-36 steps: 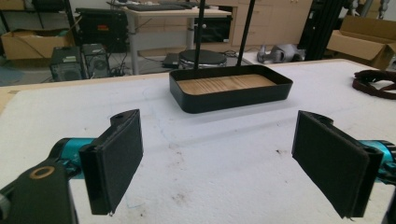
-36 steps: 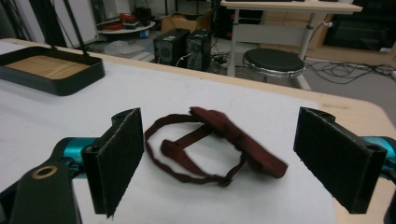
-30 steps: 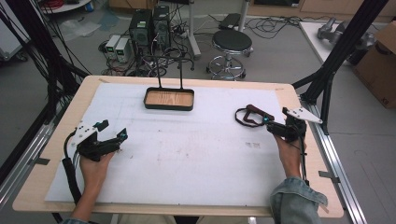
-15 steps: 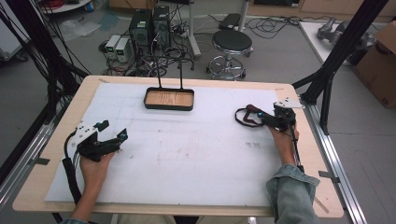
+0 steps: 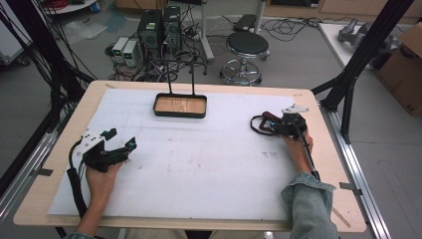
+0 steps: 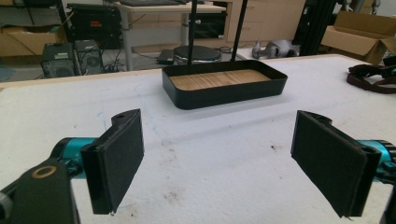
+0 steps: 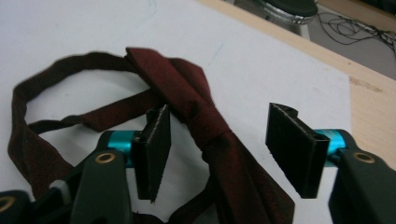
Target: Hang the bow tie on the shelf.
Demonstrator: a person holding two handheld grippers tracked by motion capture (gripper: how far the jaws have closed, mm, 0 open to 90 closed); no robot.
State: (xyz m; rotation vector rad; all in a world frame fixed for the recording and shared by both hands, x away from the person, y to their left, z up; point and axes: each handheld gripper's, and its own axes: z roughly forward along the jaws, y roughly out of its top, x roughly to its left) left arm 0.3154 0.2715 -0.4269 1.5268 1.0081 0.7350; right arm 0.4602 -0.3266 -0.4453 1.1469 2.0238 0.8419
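- Bow tie [image 7: 196, 105], dark red, lies on the white mat [image 5: 209, 159] at the far right of the table, strap looped out to its left.
- Right gripper [image 7: 217, 149] straddles the knot; jaws have just been closing, pads not yet pressing, cloth between them.
- Risk: left pad looks set over the strap edge; a shallow pinch could catch one fabric layer only and the tie would slip.
- Risk: loose strap may drag or snag when lifted.
- Left gripper [image 6: 219, 158] rests near left, jaws spread wide, nothing between them, facing the black tray [image 6: 224, 86] at the far middle.
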